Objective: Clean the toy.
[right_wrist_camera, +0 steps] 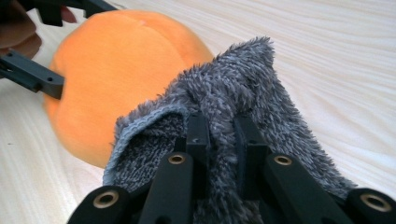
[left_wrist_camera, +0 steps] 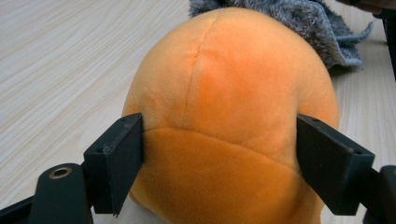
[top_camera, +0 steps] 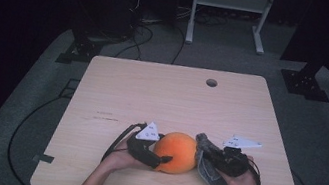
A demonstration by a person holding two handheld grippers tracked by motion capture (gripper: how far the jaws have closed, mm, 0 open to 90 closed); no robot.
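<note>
Near the front edge of the table (top_camera: pixel 128 86) sits the plush ball (top_camera: pixel 176 152), about midway across. The left gripper (top_camera: pixel 161 162) is at its left, jaws against both flanks. Touching the ball's right side is the fuzzy cloth (top_camera: pixel 207 165), pinched by the right gripper (top_camera: pixel 208 150). A round hole (top_camera: pixel 211 82) lies far back.

Light wooden table (top_camera: pixel 152 95) with round hole (top_camera: pixel 211 82) (far edge); beyond, white metal frame (top_camera: pixel 230 4), floor cables (top_camera: pixel 137 32).
</note>
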